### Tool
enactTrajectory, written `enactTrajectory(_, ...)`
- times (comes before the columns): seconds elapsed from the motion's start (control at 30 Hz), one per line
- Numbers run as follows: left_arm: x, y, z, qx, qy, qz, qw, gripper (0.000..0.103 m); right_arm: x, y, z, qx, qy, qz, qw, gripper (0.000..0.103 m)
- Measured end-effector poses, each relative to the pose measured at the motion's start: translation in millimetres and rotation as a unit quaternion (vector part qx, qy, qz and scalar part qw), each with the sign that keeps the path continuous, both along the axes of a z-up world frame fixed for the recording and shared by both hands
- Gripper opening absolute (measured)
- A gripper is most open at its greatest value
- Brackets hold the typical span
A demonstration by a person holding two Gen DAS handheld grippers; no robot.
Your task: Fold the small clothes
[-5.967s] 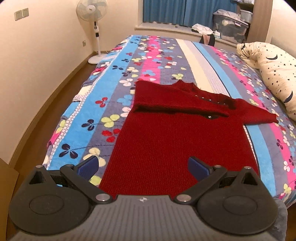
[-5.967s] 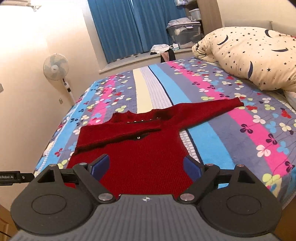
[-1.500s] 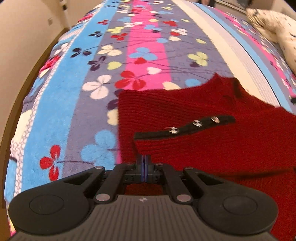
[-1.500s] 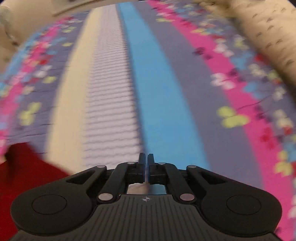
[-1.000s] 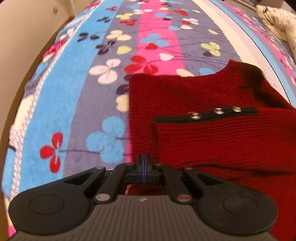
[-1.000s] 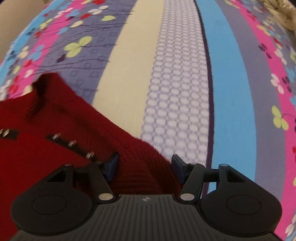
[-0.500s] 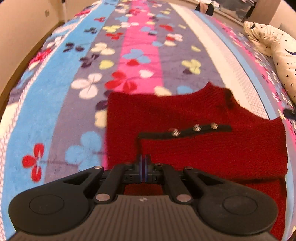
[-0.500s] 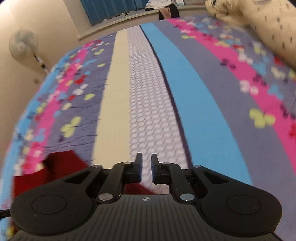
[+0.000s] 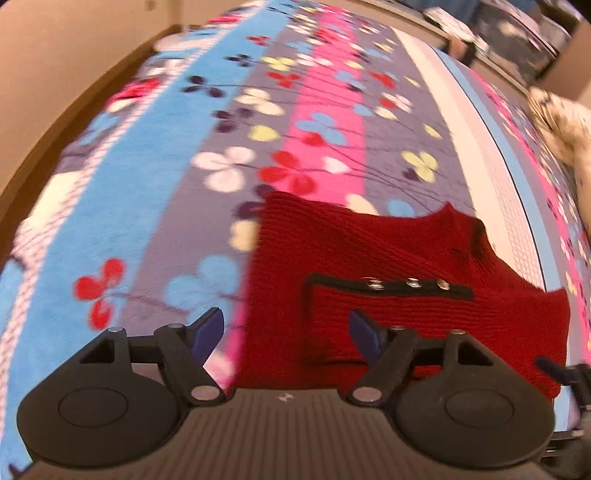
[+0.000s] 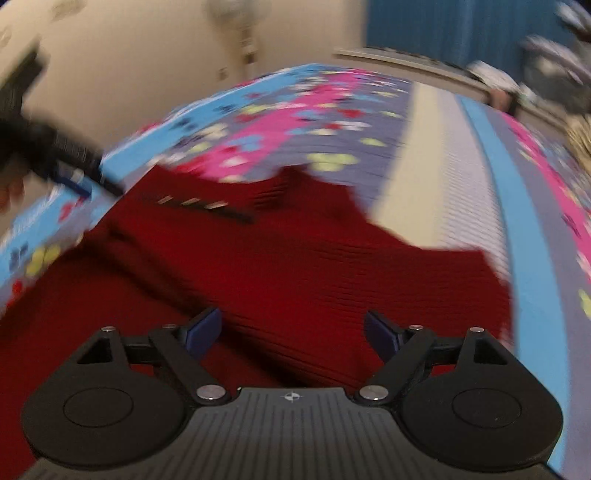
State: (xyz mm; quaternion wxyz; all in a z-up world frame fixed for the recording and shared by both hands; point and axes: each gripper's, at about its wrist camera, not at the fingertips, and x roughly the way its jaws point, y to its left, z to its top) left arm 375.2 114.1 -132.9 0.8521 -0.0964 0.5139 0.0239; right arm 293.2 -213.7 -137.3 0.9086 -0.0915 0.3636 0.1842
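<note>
A small red knit sweater (image 9: 369, 251) lies on the bed, both sleeves folded in across its chest. One black cuff with three metal snaps (image 9: 406, 283) lies on top. My left gripper (image 9: 286, 332) hovers over the sweater's left edge, its jaws opening, with nothing pinched between the blue pads (image 9: 207, 330). In the right wrist view my right gripper (image 10: 293, 332) hangs over the sweater (image 10: 295, 258), its jaws also opening and empty. The left gripper (image 10: 55, 155) shows blurred at the upper left there, and the right gripper's tip (image 9: 565, 373) shows at the left view's right edge.
The bed carries a striped floral blanket (image 9: 221, 122) in blue, grey, pink and cream. A star-print pillow (image 9: 569, 122) lies at the right. A standing fan (image 10: 240, 22), a beige wall and blue curtains (image 10: 461, 26) are behind the bed.
Both grippers went from shut to wide open. The left one released the cuffed sleeve and lifted a little. The right one swung left and now sits over the folded sweater.
</note>
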Motion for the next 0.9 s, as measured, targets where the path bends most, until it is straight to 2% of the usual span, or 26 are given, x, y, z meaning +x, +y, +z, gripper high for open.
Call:
enactTrajectory(0.03, -5, 7, 3, -0.001, 0.0, 0.009, 1.0, 0.079, 3, 18, -7, -0.009, -0.008, 0.007, 1.0, 0.08)
enactTrajectory(0.07, -10, 15, 6, -0.002, 0.0, 0.019, 0.9998, 0.079, 6, 30, -12, -0.013, -0.016, 0.011, 1.0, 0.049)
enactTrajectory(0.1, -14, 22, 9, -0.004, 0.0, 0.025, 0.9997, 0.079, 11, 39, -18, -0.018, -0.011, 0.015, 1.0, 0.024)
enactTrajectory(0.13, -19, 28, 11, -0.005, 0.0, 0.032, 0.9995, 0.079, 18, 42, -20, -0.016, 0.012, 0.024, 1.0, 0.011)
enactTrajectory(0.23, -30, 40, 15, -0.014, -0.004, 0.046, 0.9988, 0.079, 17, 18, 6, 0.051, 0.007, -0.005, 0.999, 0.009)
enactTrajectory(0.27, -34, 42, 15, -0.017, -0.005, 0.05, 0.9986, 0.079, 15, -2, 21, 0.083, -0.006, -0.031, 0.996, 0.009)
enactTrajectory(0.33, -39, 42, 14, -0.024, -0.004, 0.056, 0.9982, 0.079, 16, -64, 50, 0.15, -0.031, -0.126, 0.98, 0.009)
enactTrajectory(0.4, -42, 39, 11, -0.031, 0.0, 0.061, 0.9977, 0.079, 9, -144, 67, 0.21, -0.063, -0.253, 0.942, 0.009)
enactTrajectory(0.43, -42, 37, 8, -0.034, 0.003, 0.063, 0.9974, 0.079, 2, -184, 67, 0.233, -0.073, -0.314, 0.917, 0.009)
enactTrajectory(0.47, -42, 35, 6, -0.038, 0.007, 0.065, 0.9971, 0.079, -9, -227, 62, 0.256, -0.075, -0.385, 0.884, 0.009)
enactTrajectory(0.5, -42, 31, 3, -0.042, 0.011, 0.065, 0.997, 0.079, -24, -271, 51, 0.276, -0.068, -0.46, 0.842, 0.01)
enactTrajectory(0.57, -40, 25, -2, -0.041, 0.017, 0.062, 0.9971, 0.079, -65, -338, 19, 0.289, -0.036, -0.6, 0.745, 0.023)
enactTrajectory(0.6, -40, 20, -4, -0.038, 0.018, 0.059, 0.9974, 0.079, -86, -358, 3, 0.294, -0.018, -0.645, 0.705, 0.031)
enactTrajectory(0.63, -38, 16, -6, -0.035, 0.02, 0.057, 0.9975, 0.079, -99, -365, -9, 0.301, -0.003, -0.666, 0.683, 0.049)
enactTrajectory(0.67, -37, 12, -8, -0.035, 0.023, 0.056, 0.9976, 0.079, -117, -370, -17, 0.308, -0.002, -0.679, 0.667, 0.058)
enactTrajectory(0.7, -36, 10, -9, -0.037, 0.024, 0.056, 0.9975, 0.079, -133, -367, -18, 0.309, -0.024, -0.681, 0.664, 0.059)
enactTrajectory(0.73, -34, 7, -10, -0.039, 0.026, 0.055, 0.9974, 0.079, -139, -360, -16, 0.3, -0.043, -0.68, 0.668, 0.06)
enactTrajectory(0.77, -32, 3, -11, -0.04, 0.028, 0.052, 0.9975, 0.079, -146, -352, -10, 0.282, -0.061, -0.677, 0.677, 0.06)
enactTrajectory(0.8, -30, -1, -11, -0.038, 0.028, 0.048, 0.9977, 0.079, -145, -342, -2, 0.269, -0.08, -0.666, 0.691, 0.06)
enactTrajectory(0.83, -29, -5, -10, -0.035, 0.027, 0.043, 0.9981, 0.079, -139, -334, 4, 0.27, -0.094, -0.638, 0.715, 0.06)
enactTrajectory(0.87, -27, -9, -9, -0.032, 0.024, 0.037, 0.9985, 0.079, -124, -320, 12, 0.282, -0.093, -0.583, 0.756, 0.059)
enactTrajectory(0.9, -26, -12, -8, -0.032, 0.021, 0.033, 0.9987, 0.079, -104, -308, 18, 0.298, -0.075, -0.528, 0.791, 0.058)
